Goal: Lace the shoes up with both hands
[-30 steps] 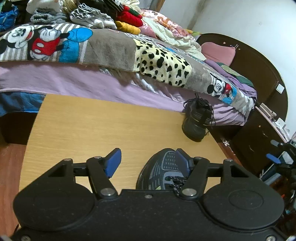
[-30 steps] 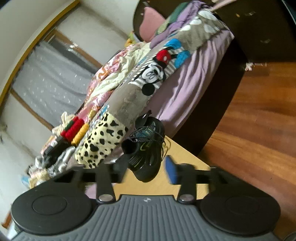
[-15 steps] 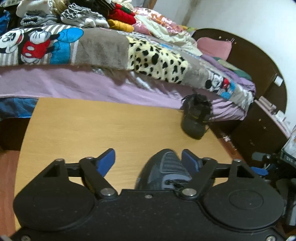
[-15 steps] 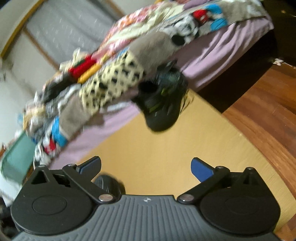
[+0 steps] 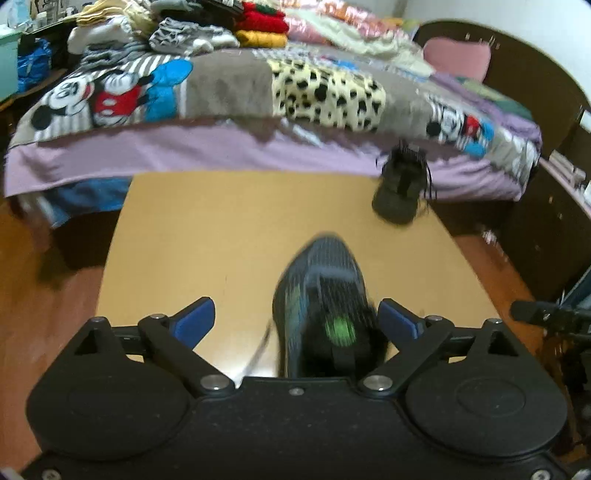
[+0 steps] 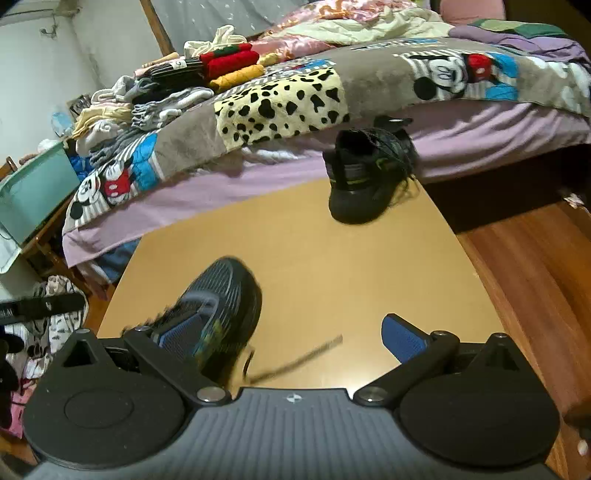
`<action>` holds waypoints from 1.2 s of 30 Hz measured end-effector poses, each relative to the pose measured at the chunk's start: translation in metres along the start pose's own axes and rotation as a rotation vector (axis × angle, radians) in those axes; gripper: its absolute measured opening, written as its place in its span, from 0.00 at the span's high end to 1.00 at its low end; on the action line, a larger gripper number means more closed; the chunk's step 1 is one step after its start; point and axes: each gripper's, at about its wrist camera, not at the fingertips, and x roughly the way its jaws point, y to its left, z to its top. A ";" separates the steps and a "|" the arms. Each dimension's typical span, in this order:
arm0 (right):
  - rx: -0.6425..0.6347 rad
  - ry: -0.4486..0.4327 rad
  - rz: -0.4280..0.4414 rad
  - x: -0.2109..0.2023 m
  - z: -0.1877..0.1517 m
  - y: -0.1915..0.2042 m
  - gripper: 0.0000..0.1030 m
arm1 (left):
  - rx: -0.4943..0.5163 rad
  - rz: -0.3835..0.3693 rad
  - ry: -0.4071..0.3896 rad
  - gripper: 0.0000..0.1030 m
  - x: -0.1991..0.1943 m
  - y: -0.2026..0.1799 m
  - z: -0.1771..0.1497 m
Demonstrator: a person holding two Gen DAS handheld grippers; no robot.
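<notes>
A dark blue-black sneaker (image 5: pixel 325 295) lies on the wooden table (image 5: pixel 207 229), toe pointing away, blurred, with a green spot on its tongue. My left gripper (image 5: pixel 295 321) is open, the shoe lying between its blue fingers, nearer the right one. In the right wrist view the same sneaker (image 6: pixel 218 310) is at lower left, and a loose lace (image 6: pixel 295 363) trails to the right between the fingers. My right gripper (image 6: pixel 291 338) is open and holds nothing. A second black sneaker (image 6: pixel 364 177) with loose laces stands at the table's far right edge, also in the left wrist view (image 5: pixel 400 186).
A bed (image 5: pixel 221 147) with a purple sheet, a patchwork blanket (image 6: pixel 280 99) and piled clothes (image 5: pixel 207 26) runs along the table's far side. A dark headboard (image 5: pixel 528 62) and cabinet stand at right. Wooden floor (image 6: pixel 535 266) lies beyond the table's right edge.
Both grippers have pulled back and swung; the right view turned from the far sneaker to the whole table. The near sneaker now shows more fully, and a loose lace has appeared.
</notes>
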 end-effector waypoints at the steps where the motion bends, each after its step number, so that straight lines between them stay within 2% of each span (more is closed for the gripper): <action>1: -0.001 0.006 -0.010 -0.013 -0.005 0.005 0.00 | -0.007 0.001 0.021 0.05 -0.008 -0.004 -0.004; 3: -0.007 0.023 -0.020 -0.038 -0.013 0.015 0.00 | -0.014 -0.014 0.050 0.02 -0.025 -0.012 -0.012; 6: -0.036 0.047 -0.031 -0.072 -0.024 0.031 0.00 | 0.012 -0.035 0.046 0.00 -0.056 -0.027 -0.022; 10: -0.078 0.053 -0.075 -0.108 -0.038 0.052 0.00 | 0.057 -0.018 0.030 0.00 -0.087 -0.047 -0.032; 17: -0.110 0.043 -0.135 -0.154 -0.063 0.078 0.00 | 0.044 -0.001 0.018 0.00 -0.129 -0.058 -0.046; 20: -0.106 0.041 -0.147 -0.167 -0.069 0.084 0.00 | 0.077 0.036 0.007 0.00 -0.146 -0.069 -0.052; 25: -0.122 0.022 -0.159 -0.188 -0.076 0.098 0.00 | 0.117 0.020 -0.018 0.00 -0.170 -0.081 -0.057; 29: -0.143 0.012 -0.164 -0.199 -0.080 0.109 0.00 | 0.154 0.048 -0.043 0.00 -0.181 -0.089 -0.062; 36: -0.166 0.002 -0.186 -0.208 -0.086 0.122 0.00 | 0.118 0.053 -0.025 0.00 -0.188 -0.084 -0.070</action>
